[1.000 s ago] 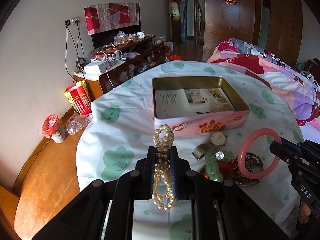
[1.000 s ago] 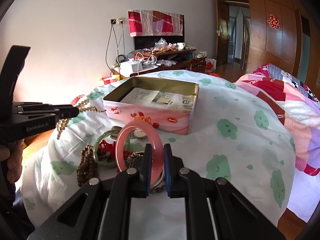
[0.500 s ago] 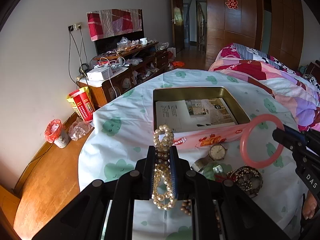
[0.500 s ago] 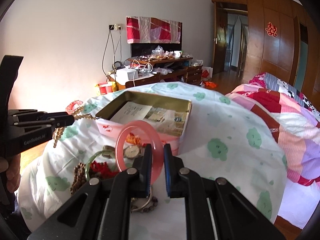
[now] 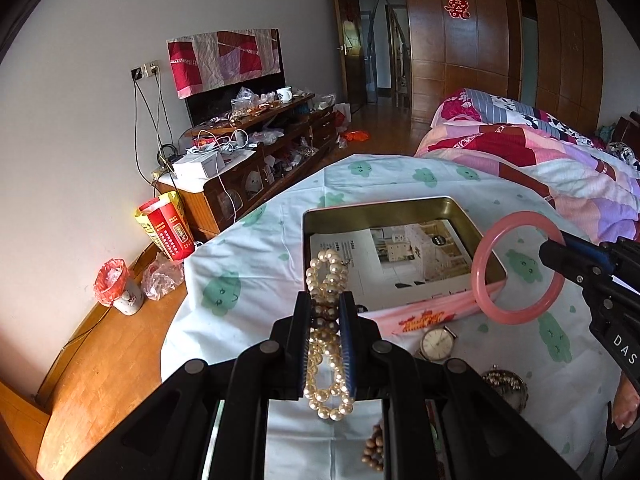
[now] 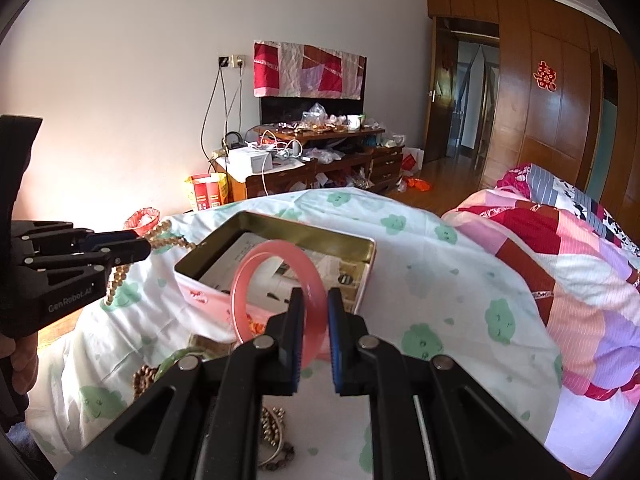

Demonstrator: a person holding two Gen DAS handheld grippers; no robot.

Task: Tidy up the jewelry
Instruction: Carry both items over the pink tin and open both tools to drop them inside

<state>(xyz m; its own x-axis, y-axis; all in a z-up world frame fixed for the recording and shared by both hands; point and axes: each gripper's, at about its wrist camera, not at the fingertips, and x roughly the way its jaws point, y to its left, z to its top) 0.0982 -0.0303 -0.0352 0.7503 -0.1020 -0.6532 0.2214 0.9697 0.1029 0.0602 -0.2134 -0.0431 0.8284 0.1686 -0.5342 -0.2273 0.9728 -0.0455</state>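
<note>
Your left gripper (image 5: 325, 312) is clamped on a pearl strand (image 5: 326, 280), with loops of pearls sticking out past the fingertips and more hanging down between the jaws. Your right gripper (image 6: 315, 304) is pinched on the rim of a pink bangle (image 6: 276, 276), which stands upright in front of the fingers. Both pieces are off the cloth and hang over the near edge of the open tin (image 5: 404, 208), which sits on the table's cloud-print cloth (image 5: 248, 248) with printed paper (image 5: 384, 260) lying in its bottom. Just in front of the tin, a wristwatch (image 5: 437, 343) lies on the cloth, with a brown bead strand (image 5: 374, 452) and what looks like a beaded bracelet (image 5: 505, 384) nearer you, partly hidden by your gripper. In the right wrist view a green bangle (image 6: 172, 360) shows beside those beads
</note>
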